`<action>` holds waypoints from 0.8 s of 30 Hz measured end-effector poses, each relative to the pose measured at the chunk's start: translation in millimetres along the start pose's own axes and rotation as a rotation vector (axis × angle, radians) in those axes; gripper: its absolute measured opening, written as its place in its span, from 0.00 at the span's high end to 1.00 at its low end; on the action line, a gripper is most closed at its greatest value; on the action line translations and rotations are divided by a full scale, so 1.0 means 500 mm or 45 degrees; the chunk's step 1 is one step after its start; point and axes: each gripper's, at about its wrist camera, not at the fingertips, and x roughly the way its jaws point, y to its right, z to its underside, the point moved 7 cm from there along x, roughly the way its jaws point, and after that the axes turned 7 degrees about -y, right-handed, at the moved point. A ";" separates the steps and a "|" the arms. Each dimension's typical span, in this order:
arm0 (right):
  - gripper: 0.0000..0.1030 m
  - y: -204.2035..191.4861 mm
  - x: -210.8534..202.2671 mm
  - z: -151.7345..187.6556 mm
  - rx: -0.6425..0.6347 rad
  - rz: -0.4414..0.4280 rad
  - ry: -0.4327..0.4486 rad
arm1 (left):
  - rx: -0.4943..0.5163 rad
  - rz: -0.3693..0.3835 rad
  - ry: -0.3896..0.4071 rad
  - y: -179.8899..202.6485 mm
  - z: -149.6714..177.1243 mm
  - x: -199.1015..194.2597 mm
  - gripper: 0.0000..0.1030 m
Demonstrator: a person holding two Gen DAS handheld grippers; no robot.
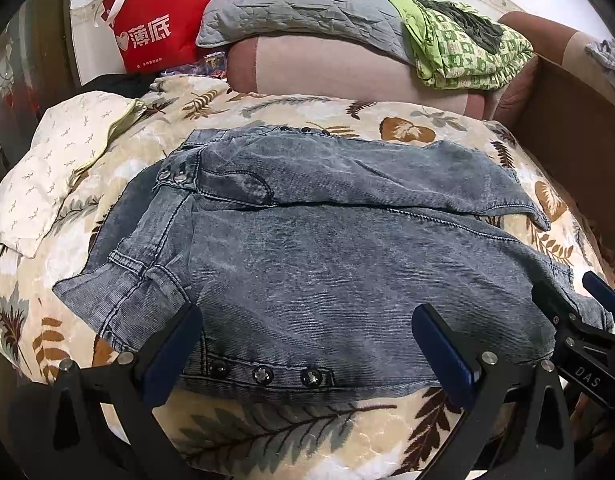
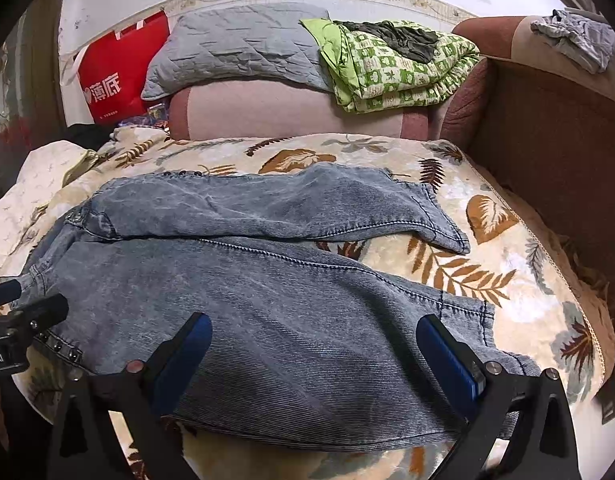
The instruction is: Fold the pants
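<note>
Left wrist view: your left gripper (image 1: pixel 307 352) is hovering with its blue-padded fingers (image 1: pixel 173 354) spread wide, gripping nothing, over the near edge of the pants (image 1: pixel 327 264) by the studded waistband. Your right gripper (image 2: pixel 313 360) is also standing wide apart and empty above the near leg, just short of its hem. The faded grey-blue pants are lying flat across the leaf-print blanket (image 2: pixel 507 280), waist to your left and legs running right; the far leg is ending shorter than the near one, with a wedge of blanket showing between the hems. Farther back, a grey pillow (image 2: pixel 235 48) and a green checked quilt (image 2: pixel 399 68) are sitting on a pink cushion, beside a red bag (image 2: pixel 115 72).
</note>
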 end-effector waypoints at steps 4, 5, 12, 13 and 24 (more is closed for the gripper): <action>0.00 0.000 0.002 0.001 -0.001 0.001 -0.004 | -0.012 0.002 -0.002 -0.003 0.000 0.000 0.00; 0.00 0.001 0.003 0.001 -0.002 0.002 -0.005 | -0.013 0.002 -0.003 -0.004 0.000 0.000 0.00; 0.00 0.001 0.003 0.000 0.003 0.000 -0.005 | -0.009 -0.005 -0.007 -0.002 0.002 0.001 0.00; 0.00 0.001 0.003 0.000 0.004 0.000 -0.005 | -0.009 -0.005 -0.007 -0.002 0.003 0.001 0.00; 0.00 -0.001 0.002 0.001 -0.004 0.005 -0.007 | -0.019 -0.001 -0.015 -0.004 0.005 0.002 0.00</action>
